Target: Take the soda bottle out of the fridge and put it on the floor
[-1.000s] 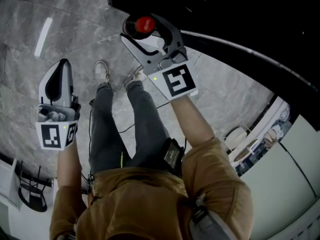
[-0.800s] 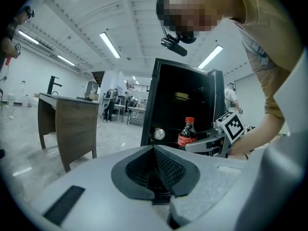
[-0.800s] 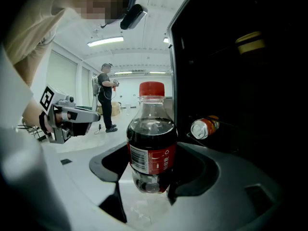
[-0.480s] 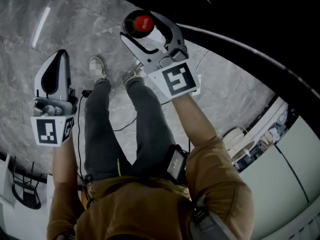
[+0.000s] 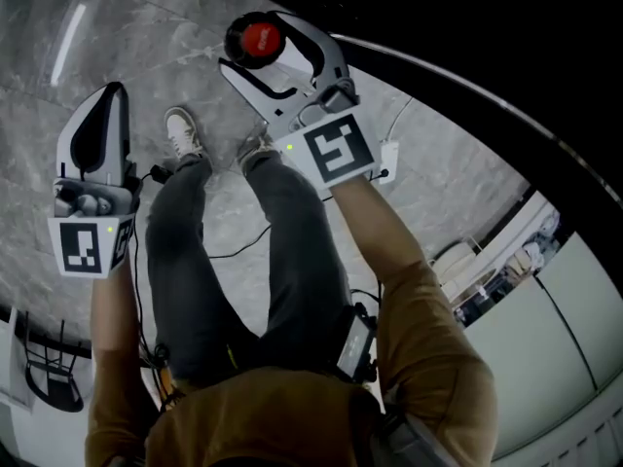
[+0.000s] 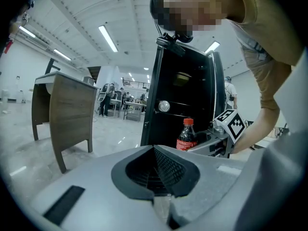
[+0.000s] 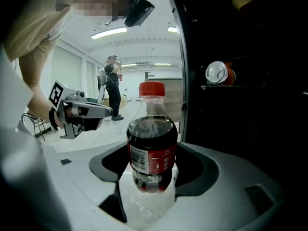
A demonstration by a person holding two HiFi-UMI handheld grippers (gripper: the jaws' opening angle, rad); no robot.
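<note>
The soda bottle (image 7: 152, 150), dark cola with a red cap and red label, stands upright between the jaws of my right gripper (image 7: 151, 174), which is shut on its lower body. In the head view the red cap (image 5: 259, 38) shows from above, over the grey floor (image 5: 58, 37) just in front of the black fridge (image 5: 467, 27). In the left gripper view the bottle (image 6: 186, 136) hangs before the open fridge (image 6: 192, 85). My left gripper (image 5: 109, 105) hangs to the left, jaws together and holding nothing.
A can (image 7: 217, 72) lies on a shelf inside the fridge. The person's two feet (image 5: 180, 129) stand on the floor between the grippers, with a cable trailing there. A wooden desk (image 6: 72, 109) stands at the left, and a chair (image 5: 49, 368) behind.
The right gripper with the bottle has drifted a little left and away from the body. The left gripper has moved slightly outward, and the legs have shifted.
</note>
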